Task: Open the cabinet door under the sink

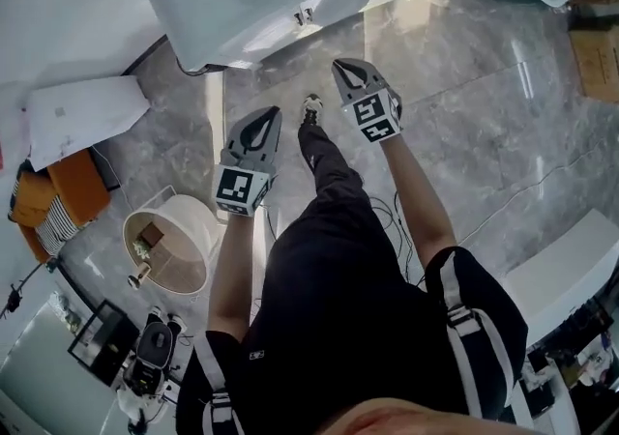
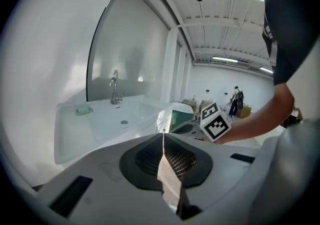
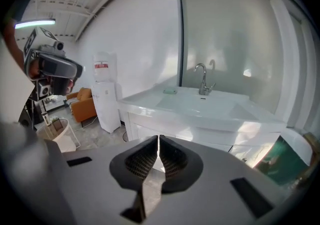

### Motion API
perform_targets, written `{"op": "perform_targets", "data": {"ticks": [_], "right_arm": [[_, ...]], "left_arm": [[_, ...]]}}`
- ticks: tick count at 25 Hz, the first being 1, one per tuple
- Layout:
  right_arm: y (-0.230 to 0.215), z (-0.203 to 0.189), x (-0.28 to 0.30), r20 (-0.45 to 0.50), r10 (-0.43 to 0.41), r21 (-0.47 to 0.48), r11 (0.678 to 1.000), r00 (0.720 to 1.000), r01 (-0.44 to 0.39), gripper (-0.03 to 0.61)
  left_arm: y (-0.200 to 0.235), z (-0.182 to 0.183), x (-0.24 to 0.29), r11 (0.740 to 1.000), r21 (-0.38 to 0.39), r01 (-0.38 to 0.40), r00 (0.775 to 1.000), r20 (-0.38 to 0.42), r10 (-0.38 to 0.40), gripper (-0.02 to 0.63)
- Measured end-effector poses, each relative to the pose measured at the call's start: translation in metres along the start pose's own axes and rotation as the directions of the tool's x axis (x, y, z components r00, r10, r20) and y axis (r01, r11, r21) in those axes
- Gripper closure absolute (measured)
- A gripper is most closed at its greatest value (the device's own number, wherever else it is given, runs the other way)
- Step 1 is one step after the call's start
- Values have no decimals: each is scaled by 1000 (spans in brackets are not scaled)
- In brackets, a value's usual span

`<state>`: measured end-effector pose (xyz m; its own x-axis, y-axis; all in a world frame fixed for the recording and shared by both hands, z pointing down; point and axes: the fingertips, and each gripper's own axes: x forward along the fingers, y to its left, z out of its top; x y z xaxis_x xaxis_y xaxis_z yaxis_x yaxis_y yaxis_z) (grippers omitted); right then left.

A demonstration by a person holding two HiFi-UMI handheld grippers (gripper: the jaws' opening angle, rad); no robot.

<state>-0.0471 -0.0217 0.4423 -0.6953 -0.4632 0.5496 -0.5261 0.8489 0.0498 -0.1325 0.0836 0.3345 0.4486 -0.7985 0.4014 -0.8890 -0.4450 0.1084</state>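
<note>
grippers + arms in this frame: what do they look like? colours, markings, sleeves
The left gripper and right gripper are matching light grey, wedge-shaped shells with black mesh-textured pads lining the jaws. Each carries a white cube printed with black square markers. The person wears a black short-sleeved top with grey shoulder straps.

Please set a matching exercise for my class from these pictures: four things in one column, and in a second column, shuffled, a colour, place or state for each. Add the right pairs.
Things
1. faucet
2. soap dish
3. armchair
4. left gripper

Descriptions
A. orange
B. jaws shut, nothing between them
C. pale green
D. silver metal, upright at the back of the sink

Pairs: 1-D; 2-C; 3-A; 4-B
</note>
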Motion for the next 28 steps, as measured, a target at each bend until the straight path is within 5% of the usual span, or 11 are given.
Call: {"op": "perform_targets", "data": {"ticks": [11,28], "right_arm": [[-37,-76,152,-99,-94,126,986,991,106,512],[-75,-136,287,-202,-175,199,956,964,215,439]], "left_arm": [[84,-51,71,992,-124,-18,1000,14,20,597],[98,-145,134,976,-211,49,996,-66,-65,597]]}}
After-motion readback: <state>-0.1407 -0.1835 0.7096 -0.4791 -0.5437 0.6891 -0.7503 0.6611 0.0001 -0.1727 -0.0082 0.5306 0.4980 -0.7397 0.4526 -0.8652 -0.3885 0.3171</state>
